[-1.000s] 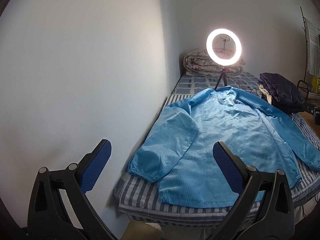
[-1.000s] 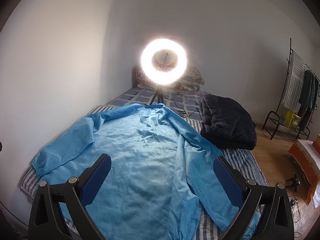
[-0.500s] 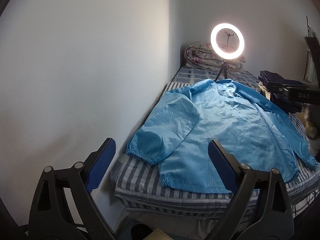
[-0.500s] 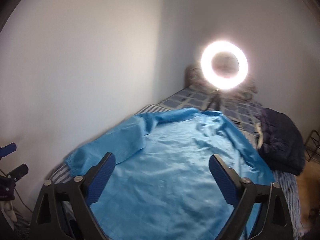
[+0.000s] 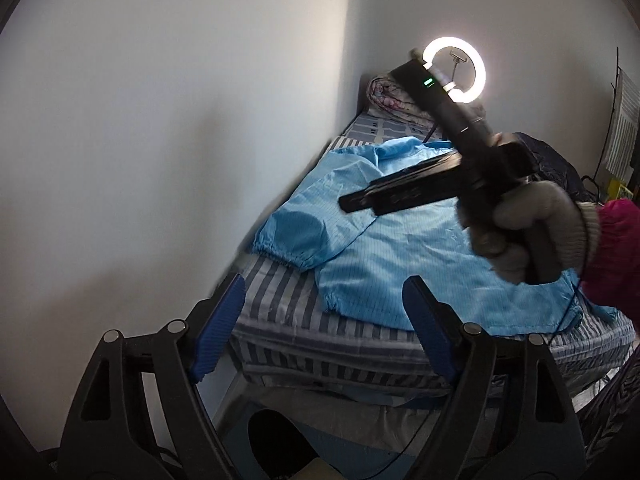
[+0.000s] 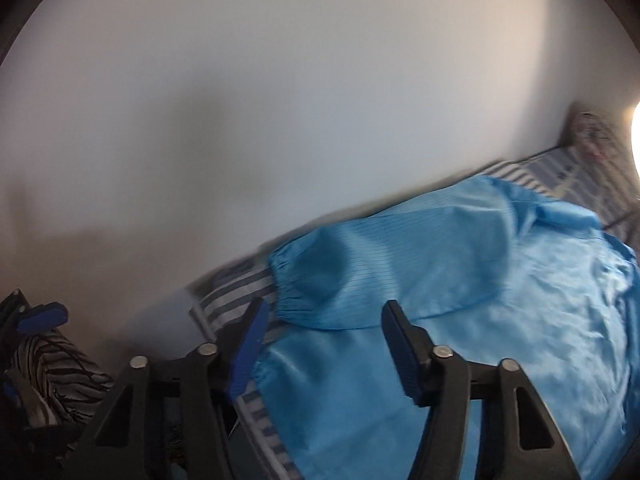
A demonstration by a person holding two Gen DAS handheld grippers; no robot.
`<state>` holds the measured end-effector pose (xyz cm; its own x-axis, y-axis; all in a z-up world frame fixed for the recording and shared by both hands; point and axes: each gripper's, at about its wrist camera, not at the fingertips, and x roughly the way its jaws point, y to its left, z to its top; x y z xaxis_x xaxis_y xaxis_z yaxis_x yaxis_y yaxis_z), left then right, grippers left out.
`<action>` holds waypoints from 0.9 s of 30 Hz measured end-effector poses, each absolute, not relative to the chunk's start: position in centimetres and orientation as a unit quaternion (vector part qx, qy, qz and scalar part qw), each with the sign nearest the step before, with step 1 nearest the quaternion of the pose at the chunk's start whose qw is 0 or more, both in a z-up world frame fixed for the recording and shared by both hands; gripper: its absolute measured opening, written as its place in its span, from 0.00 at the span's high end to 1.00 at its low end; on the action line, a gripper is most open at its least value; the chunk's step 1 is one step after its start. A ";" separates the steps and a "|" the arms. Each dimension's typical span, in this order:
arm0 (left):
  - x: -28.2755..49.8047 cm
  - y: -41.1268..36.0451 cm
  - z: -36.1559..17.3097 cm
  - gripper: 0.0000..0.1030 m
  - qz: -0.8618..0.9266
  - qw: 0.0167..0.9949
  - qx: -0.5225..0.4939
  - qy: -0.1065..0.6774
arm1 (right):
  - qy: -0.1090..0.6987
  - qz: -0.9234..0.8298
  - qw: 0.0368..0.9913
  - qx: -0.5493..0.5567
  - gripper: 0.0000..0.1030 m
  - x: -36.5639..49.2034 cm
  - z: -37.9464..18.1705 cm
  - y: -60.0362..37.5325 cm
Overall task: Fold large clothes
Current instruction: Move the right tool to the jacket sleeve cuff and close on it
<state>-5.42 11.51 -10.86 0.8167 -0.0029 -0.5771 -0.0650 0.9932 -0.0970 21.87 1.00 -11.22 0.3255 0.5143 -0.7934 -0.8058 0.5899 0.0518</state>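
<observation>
Reaching for the sleeve looks like the step in hand, and doing it well means pinching the gathered cuff [image 6: 288, 300] squarely, both layers at once, before drawing it across the body. The light blue, thin, finely striped long-sleeved coat [image 5: 404, 240] lies spread flat on the blue-and-white striped mattress [image 5: 288, 304], which runs alongside the pale wall [image 5: 160, 140].

In the left wrist view, the left gripper [image 5: 324, 320] hangs off the foot of the bed with its blue-padded jaws wide apart and empty, the coat's hem at about 12 o'clock from it. The right gripper [image 6: 322, 340] is poised over the hem corner nearest the wall, jaws also spread wide with nothing between them; the cuff sits at roughly 11 o'clock, just beside its left pad. Seen from the left wrist, a grey knit-gloved hand [image 5: 528, 232] carries that black tool over the coat's middle.

The coat's long axis runs from hem to collar, pointing away toward 1 o'clock in the left view, toward the glowing white ring light [image 5: 460, 76] on the far end of the bed. The wall-side sleeve lies beside the body, cuff toward the foot.

My judgement: slippery fabric may slide, so a low, level approach and a firm close are wise. A dark bundle of clothing [image 5: 556, 168] sits beyond the coat, at 2 o'clock.
</observation>
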 end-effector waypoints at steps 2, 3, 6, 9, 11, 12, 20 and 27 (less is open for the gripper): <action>-5.6 12.2 -11.0 0.19 0.020 0.950 -0.065 0.306 | 0.424 0.432 0.772 -0.192 0.50 21.7 -13.1 3.2; -5.6 12.6 -11.0 0.19 0.023 0.949 -0.071 0.306 | 0.434 0.440 0.761 -0.197 0.52 21.6 -14.2 4.4; -5.5 13.4 -11.0 0.19 0.026 0.948 -0.085 0.306 | 0.452 0.456 0.737 -0.212 0.53 22.5 -17.0 6.5; -5.6 13.8 -11.0 0.19 0.027 0.947 -0.091 0.307 | 0.465 0.457 0.722 -0.231 0.53 22.6 -19.7 8.3; -5.5 13.9 -11.0 0.19 0.027 0.947 -0.092 0.308 | 0.472 0.451 0.717 -0.243 0.53 22.9 -21.4 9.3; -5.6 13.9 -10.9 0.19 0.026 0.947 -0.092 0.308 | 0.475 0.445 0.716 -0.251 0.53 23.0 -22.2 9.7; -5.5 13.8 -10.7 0.19 0.029 0.947 -0.086 0.307 | 0.483 0.416 0.718 -0.279 0.68 23.2 -26.5 11.2; -5.3 13.7 -10.3 0.19 0.031 0.950 -0.072 0.304 | 0.487 0.421 0.733 -0.220 0.93 23.9 -26.5 10.5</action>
<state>-5.26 13.71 -10.27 0.8136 0.0150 -0.5813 -0.1027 0.9877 -0.1182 23.93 10.52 -26.47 0.1716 0.4038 -0.8986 -0.8316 0.5484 0.0876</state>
